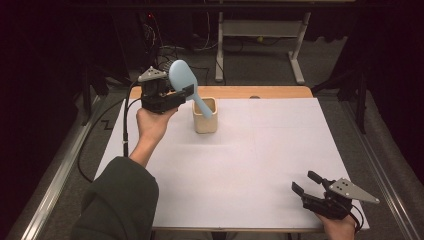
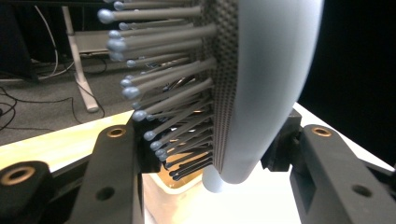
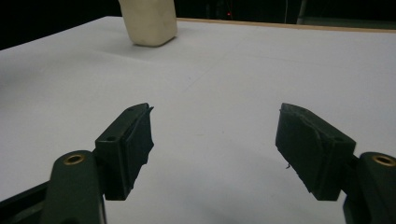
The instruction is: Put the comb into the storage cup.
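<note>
Pale-blue plastic hairbrush (image 1: 182, 76), light and stiff, is pinched at its head between the left gripper (image 1: 188, 93) jaws, handle dipping below them into the cream cup (image 1: 205, 122); right gripper (image 1: 305, 184) jaws spread, empty.

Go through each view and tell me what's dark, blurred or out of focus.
High view: the white table top is evenly lit, the room behind is dim, and the cream square cup throws a soft shadow. Left gripper view: the pale blue plastic hairbrush sits so close that its back is blurred. Right gripper view: the black fingers look fairly sharp and the backdrop is nearly black.
</note>
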Motion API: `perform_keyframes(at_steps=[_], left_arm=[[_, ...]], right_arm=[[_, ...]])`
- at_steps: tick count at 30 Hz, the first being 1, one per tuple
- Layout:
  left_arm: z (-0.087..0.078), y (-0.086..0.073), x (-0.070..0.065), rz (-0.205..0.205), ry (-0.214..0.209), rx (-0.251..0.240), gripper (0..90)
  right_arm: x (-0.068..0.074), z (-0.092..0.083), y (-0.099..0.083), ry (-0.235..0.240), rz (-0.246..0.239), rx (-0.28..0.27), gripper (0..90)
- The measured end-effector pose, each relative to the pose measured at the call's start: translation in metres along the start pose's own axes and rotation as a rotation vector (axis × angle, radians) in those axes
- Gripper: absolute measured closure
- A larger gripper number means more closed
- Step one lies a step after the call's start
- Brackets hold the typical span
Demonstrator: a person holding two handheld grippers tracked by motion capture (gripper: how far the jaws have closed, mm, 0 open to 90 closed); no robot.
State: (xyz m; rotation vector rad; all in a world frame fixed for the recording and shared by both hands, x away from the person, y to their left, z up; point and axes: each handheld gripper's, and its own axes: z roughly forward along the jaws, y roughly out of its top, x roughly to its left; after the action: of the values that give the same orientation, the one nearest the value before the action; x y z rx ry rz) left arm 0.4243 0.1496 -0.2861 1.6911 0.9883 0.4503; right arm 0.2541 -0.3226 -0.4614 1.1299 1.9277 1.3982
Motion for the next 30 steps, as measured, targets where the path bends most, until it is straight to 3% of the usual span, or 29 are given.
perform_keyframes(at_steps=[6, 16, 30], left_arm=[[0.003, 0.001, 0.006, -0.024, 0.007, -0.021, 52.0], [0.018, -0.001, 0.011, -0.03, 0.044, -0.025, 52.1], [0.033, -0.006, 0.018, -0.03, 0.082, -0.002, 52.1]], right_arm=[[0.0, 0.0, 0.0, -0.003, 0.001, 0.001, 27.6], [0.0, 0.0, 0.0, 0.001, 0.003, 0.004, 27.6], [0.0, 0.001, 0.0, 0.004, -0.006, 0.001, 27.6]])
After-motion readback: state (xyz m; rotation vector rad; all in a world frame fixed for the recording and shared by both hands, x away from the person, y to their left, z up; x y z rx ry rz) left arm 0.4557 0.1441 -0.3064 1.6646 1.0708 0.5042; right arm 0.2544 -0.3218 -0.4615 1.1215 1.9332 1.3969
